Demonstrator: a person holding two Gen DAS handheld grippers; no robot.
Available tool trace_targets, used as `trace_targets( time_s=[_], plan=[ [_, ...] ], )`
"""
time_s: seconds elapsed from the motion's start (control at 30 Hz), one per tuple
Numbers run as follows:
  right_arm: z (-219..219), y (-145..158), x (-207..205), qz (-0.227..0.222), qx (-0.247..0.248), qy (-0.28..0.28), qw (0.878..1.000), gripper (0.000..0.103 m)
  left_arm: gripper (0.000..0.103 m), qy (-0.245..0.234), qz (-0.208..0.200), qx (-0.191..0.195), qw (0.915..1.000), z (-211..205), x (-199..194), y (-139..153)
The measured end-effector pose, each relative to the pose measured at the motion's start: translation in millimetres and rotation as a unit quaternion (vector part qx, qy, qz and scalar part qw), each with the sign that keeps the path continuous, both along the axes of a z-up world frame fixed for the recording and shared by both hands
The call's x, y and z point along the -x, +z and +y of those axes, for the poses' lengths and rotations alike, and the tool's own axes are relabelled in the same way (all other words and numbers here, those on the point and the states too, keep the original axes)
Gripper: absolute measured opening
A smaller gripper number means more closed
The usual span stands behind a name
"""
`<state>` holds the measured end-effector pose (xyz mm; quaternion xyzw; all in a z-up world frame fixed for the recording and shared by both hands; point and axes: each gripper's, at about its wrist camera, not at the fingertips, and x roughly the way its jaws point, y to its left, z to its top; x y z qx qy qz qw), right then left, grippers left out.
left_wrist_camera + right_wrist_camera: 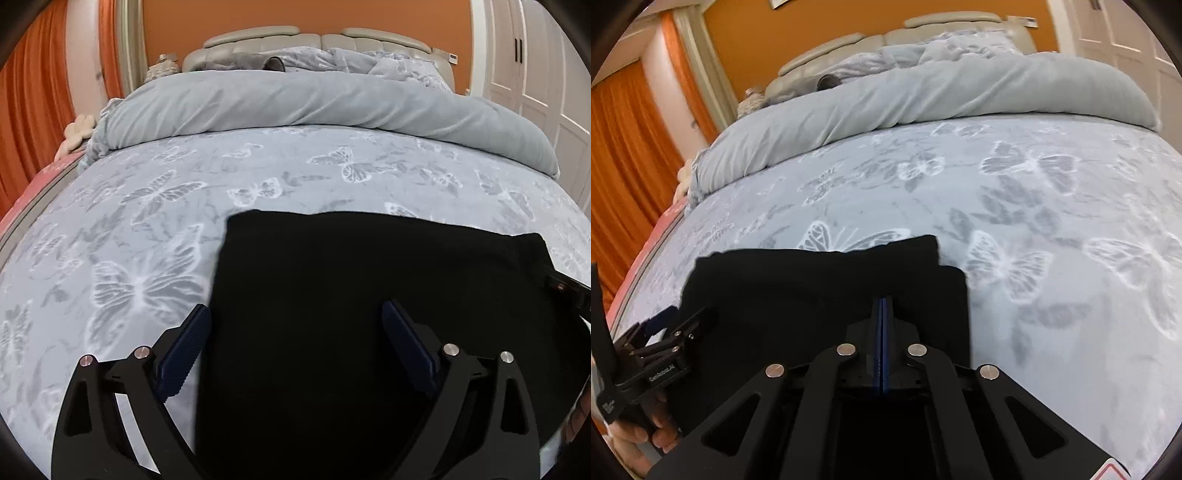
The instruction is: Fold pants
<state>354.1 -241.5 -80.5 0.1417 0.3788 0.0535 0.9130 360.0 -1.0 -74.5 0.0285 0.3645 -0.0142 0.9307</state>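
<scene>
Black folded fabric pants point(369, 314) are lying widthwise just beyond both tongs: left tongs point(295, 350) spread apart over the left edge, right tongs point(882, 314) pressed together, empty, nearer the right edge.

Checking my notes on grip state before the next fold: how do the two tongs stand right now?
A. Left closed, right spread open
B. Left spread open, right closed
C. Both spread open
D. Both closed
B: the left tongs stand wide apart over the black pants with no pad pressing on them, while the right tongs have their blue pads together above the same pants, with no cloth visible between them.
</scene>
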Motion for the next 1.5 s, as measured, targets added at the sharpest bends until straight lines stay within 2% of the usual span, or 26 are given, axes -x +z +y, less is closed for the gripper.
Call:
trace_targets(
  time_s=[0.03,0.1,0.13,0.17,0.2,0.23,0.27,0.33,0.4,0.47,0.53,0.6,0.63,0.7,0.9,1.0,1.07,1.13,1.23,1.33,1.5],
  plan=[
    [-1,11,13,-0.005,-0.012,0.001,1.0,0.006,0.09,-0.005,-0.008,0.002,1.0,2,7,6],
    [5,20,35,-0.009,-0.013,0.023,1.0,0.006,0.09,-0.023,-0.028,0.008,0.9993,8,27,22],
    [9,17,42,-0.005,0.006,0.026,1.0,0.004,0.091,-0.021,-0.029,-0.003,0.9994,11,34,22],
    [13,8,39,0.008,0.029,0.025,0.999,0.003,0.091,-0.019,-0.019,-0.015,0.9995,11,33,17],
    [16,-6,38,0.016,0.049,0.03,0.998,0.003,0.091,-0.013,0.011,-0.041,0.999,11,30,1],
    [14,-8,41,0.001,0.047,0.027,0.999,0.001,0.092,-0.006,0.022,-0.053,0.9983,11,27,-7],
    [12,-1,44,0.013,0.035,0.014,0.999,0.001,0.092,0.0,0.018,-0.053,0.9984,13,34,-9],
    [10,19,57,0.028,0.022,-0.014,0.999,0.012,0.09,0.003,0.006,-0.052,0.9986,11,58,8],
    [10,45,87,0.012,0.013,-0.018,1.0,0.013,0.09,-0.003,-0.014,-0.056,0.9983,7,90,31],
    [14,64,123,0.005,0.027,-0.03,0.999,0.016,0.09,-0.013,-0.031,-0.059,0.9977,4,124,52],
    [22,74,150,0.016,0.042,-0.03,0.999,0.032,0.09,-0.021,-0.034,-0.05,0.998,4,161,69],
    [26,82,180,0.011,0.043,-0.028,0.999,0.036,0.091,-0.023,-0.033,-0.039,0.9984,6,199,82],
    [28,85,200,0.004,0.046,-0.032,0.998,0.043,0.091,-0.021,-0.031,-0.039,0.9985,6,213,85],
    [33,86,230,-0.005,0.052,-0.037,0.998,0.05,0.091,-0.019,-0.023,-0.038,0.9989,8,246,89],
    [51,75,302,0.0,0.066,-0.034,0.997,0.053,0.092,-0.011,0.002,-0.023,0.9997,15,311,75],
    [61,71,323,-0.005,0.088,-0.024,0.996,0.061,0.092,0.003,0.017,0.0,0.9999,22,320,59],
    [65,68,331,-0.014,0.108,-0.027,0.994,0.062,0.092,0.009,0.026,0.012,0.9996,25,322,50],
    [64,65,333,-0.018,0.11,-0.03,0.993,0.062,0.092,0.012,0.026,0.0,0.9996,25,320,43],
    [64,60,332,-0.021,0.118,-0.032,0.992,0.062,0.092,0.016,0.006,-0.013,0.9998,26,321,41],
    [65,56,331,-0.02,0.127,-0.036,0.991,0.062,0.092,0.012,-0.001,-0.013,0.9998,26,321,42],
    [64,51,325,-0.009,0.113,-0.034,0.993,0.062,0.092,0.007,0.002,-0.014,0.9999,23,319,41]
  ],
)
